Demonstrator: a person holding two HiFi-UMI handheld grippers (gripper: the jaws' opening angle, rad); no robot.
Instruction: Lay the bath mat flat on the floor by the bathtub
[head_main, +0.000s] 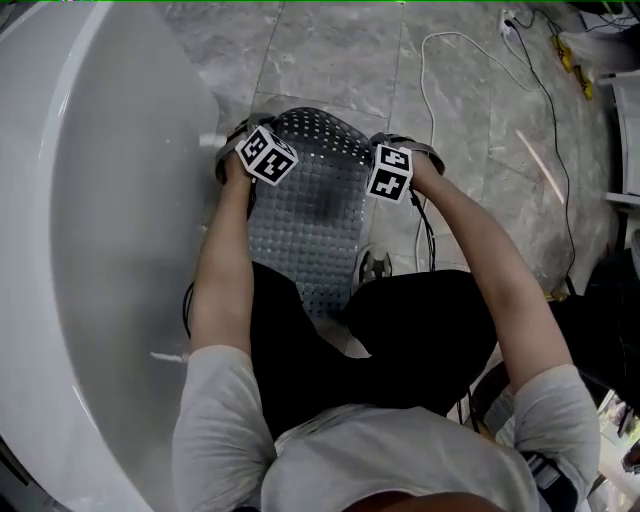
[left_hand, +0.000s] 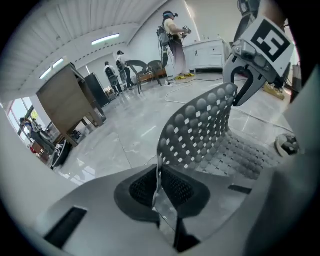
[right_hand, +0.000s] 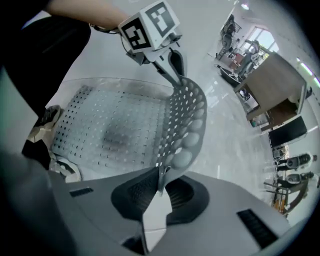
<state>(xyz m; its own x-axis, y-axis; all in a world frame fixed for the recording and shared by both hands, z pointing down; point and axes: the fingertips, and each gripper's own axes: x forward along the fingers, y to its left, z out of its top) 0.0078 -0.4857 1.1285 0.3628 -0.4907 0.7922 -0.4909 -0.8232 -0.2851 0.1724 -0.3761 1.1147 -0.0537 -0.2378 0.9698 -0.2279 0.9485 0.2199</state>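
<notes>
The bath mat (head_main: 308, 205) is translucent grey rubber full of small holes. It lies on the marble floor beside the white bathtub (head_main: 100, 220), with its far edge lifted and curled. My left gripper (head_main: 246, 133) is shut on the far-left corner of that edge, which shows thin between its pads (left_hand: 159, 186). My right gripper (head_main: 388, 145) pinches the far-right corner of the mat (right_hand: 182, 130) between its pads (right_hand: 161, 181). Each gripper shows in the other's view, the right gripper (left_hand: 248, 80) and the left gripper (right_hand: 167, 60), clamped on the same raised edge.
A shoe (head_main: 373, 265) rests on the floor by the mat's near-right side. White and black cables (head_main: 452, 45) run across the tiles at the back right. A wooden cabinet (left_hand: 65, 95) and standing people (left_hand: 171, 32) are far off.
</notes>
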